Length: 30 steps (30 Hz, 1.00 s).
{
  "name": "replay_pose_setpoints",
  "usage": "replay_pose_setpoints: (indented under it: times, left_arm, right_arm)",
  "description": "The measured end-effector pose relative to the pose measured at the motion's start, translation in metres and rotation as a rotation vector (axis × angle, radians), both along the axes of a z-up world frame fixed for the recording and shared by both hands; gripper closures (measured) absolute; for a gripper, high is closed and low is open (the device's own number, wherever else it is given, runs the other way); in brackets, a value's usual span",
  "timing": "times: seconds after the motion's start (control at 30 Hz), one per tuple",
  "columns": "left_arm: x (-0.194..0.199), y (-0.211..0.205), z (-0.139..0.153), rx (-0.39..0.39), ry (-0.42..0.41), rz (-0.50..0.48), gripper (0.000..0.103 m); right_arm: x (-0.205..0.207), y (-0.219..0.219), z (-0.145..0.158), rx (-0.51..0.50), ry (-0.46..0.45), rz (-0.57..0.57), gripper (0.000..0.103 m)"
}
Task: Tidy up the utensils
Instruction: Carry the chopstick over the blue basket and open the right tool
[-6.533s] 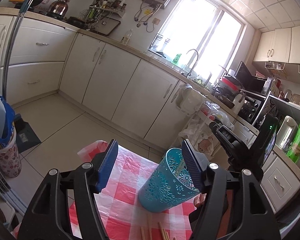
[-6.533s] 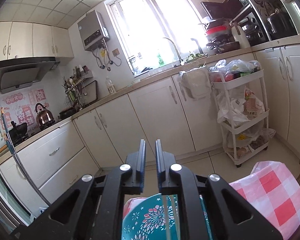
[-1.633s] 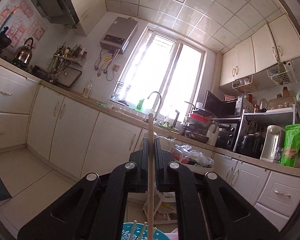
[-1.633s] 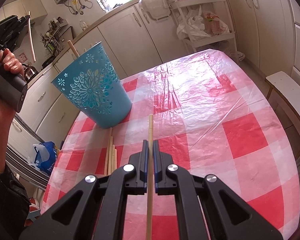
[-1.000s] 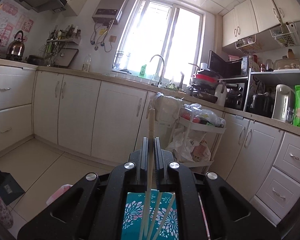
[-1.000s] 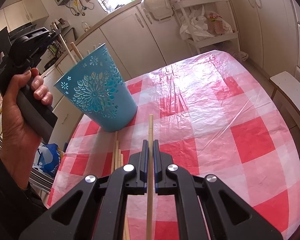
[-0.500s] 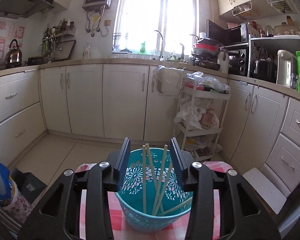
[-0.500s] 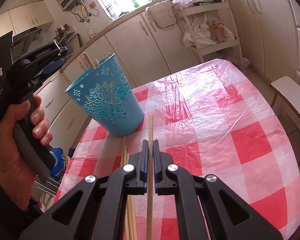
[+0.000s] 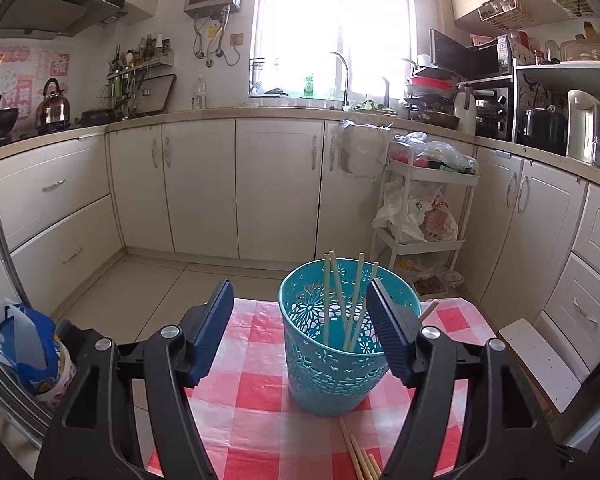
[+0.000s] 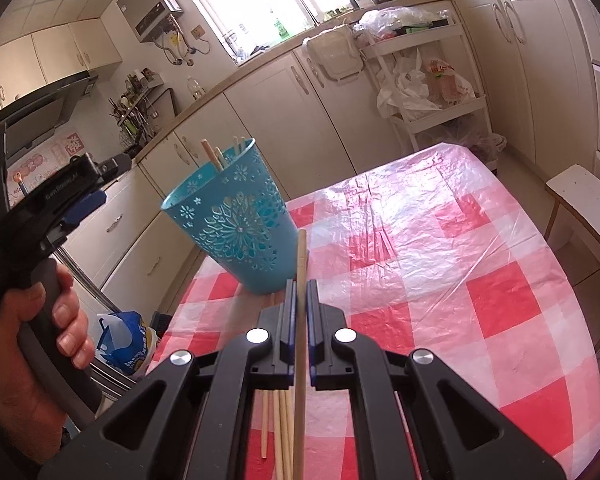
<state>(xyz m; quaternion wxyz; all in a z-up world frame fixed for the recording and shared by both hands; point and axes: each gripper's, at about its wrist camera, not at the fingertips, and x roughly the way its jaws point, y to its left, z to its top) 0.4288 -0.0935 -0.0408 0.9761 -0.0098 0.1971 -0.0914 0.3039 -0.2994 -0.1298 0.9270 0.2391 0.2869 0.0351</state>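
Chopsticks (image 9: 342, 300) are standing in the teal cutout holder (image 9: 332, 364), four of them leaning against each other with the tips poking above the rim. The holder sits on the bench with the red-and-white checked plastic cloth (image 10: 480, 280), near its edge on the kitchen-cabinet side.

The left hand-held gripper (image 9: 300, 330) is just in front of the holder, tilted down a bit, and its jaws are opening right now with nothing clamped between the blue pads; the holder just shows through the gap behind them. In the right wrist view you can see the person's hand (image 10: 36, 340) wrapped around that gripper's handle, off to the left of the holder.

The right hand-held gripper (image 10: 299, 292) is closed tight on a single chopstick (image 10: 300, 320), which runs straight along the fingers and sticks out past them toward the holder's base. Its tip looks very near the holder's wall, but I can't tell if it's touching.

A few more loose chopsticks (image 10: 280, 420) lie flat on the cloth under the right gripper, side by side, pointing toward the holder.
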Motion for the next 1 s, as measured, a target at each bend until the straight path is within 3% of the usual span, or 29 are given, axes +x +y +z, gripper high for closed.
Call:
replay_pose_setpoints:
  times: [0.17,0.37,0.6,0.77,1.0]
  left_arm:
    - [0.011,0.03,0.003,-0.07,0.031,0.041,0.032]
    - [0.018,0.07,0.008,-0.176,0.041,0.102,0.03]
    - [0.023,0.095,0.013,-0.243,0.036,0.139,0.029]
    - [0.025,0.105,0.014,-0.269,0.037,0.14,0.029]
    - [0.028,0.114,0.014,-0.305,0.038,0.142,0.029]
  right_arm:
    - [0.003,0.005,0.036,0.026,-0.094,0.014,0.097]
    - [0.038,0.013,0.089,0.059,-0.199,0.04,0.097]
    - [0.093,0.042,0.142,-0.004,-0.318,0.058,0.097]
    - [0.143,0.064,0.146,-0.077,-0.353,-0.005,0.097]
    - [0.194,0.078,0.126,-0.163,-0.335,-0.12,0.097]
